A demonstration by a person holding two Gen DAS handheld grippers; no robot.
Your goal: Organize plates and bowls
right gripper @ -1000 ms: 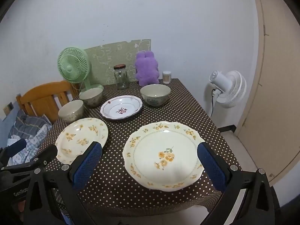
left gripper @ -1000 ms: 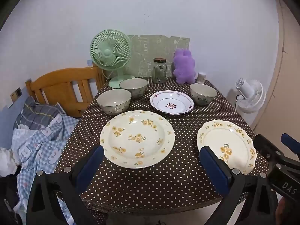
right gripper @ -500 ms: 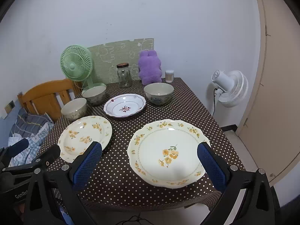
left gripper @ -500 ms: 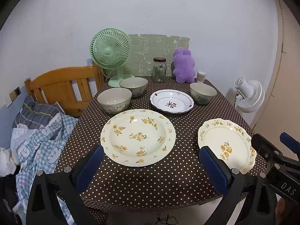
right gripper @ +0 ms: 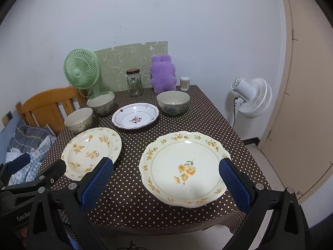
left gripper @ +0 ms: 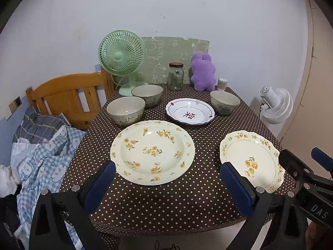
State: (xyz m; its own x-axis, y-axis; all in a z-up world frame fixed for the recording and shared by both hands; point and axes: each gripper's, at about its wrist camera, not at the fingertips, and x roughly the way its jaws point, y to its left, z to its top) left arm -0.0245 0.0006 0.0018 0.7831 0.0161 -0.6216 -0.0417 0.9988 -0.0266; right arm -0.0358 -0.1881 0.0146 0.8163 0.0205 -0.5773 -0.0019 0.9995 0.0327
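Note:
A dark polka-dot table (left gripper: 166, 204) holds three plates and three bowls. A round plate with yellow flowers (left gripper: 153, 152) (right gripper: 91, 152) lies front left. A scalloped yellow-flower plate (left gripper: 251, 160) (right gripper: 185, 166) lies front right. A white plate with a red motif (left gripper: 190, 111) (right gripper: 135, 115) sits behind them. Two bowls (left gripper: 126, 110) (left gripper: 147, 94) stand at the back left and one bowl (left gripper: 224, 102) at the back right. My left gripper (left gripper: 165, 170) hangs open before the round plate. My right gripper (right gripper: 165, 164) hangs open before the scalloped plate. Neither holds anything.
At the table's back stand a green fan (left gripper: 121, 54), a glass jar (left gripper: 175, 76), a purple plush toy (left gripper: 203, 71) and a small swab pot (left gripper: 222, 83). A wooden chair (left gripper: 66, 95) with checked cloth (left gripper: 41, 158) is at the left. A white floor fan (right gripper: 251, 98) and a door (right gripper: 308, 104) are at the right.
Both grippers have drawn back a little from the table, so more of its front edge shows. Nothing on the table has moved and both grippers stay open.

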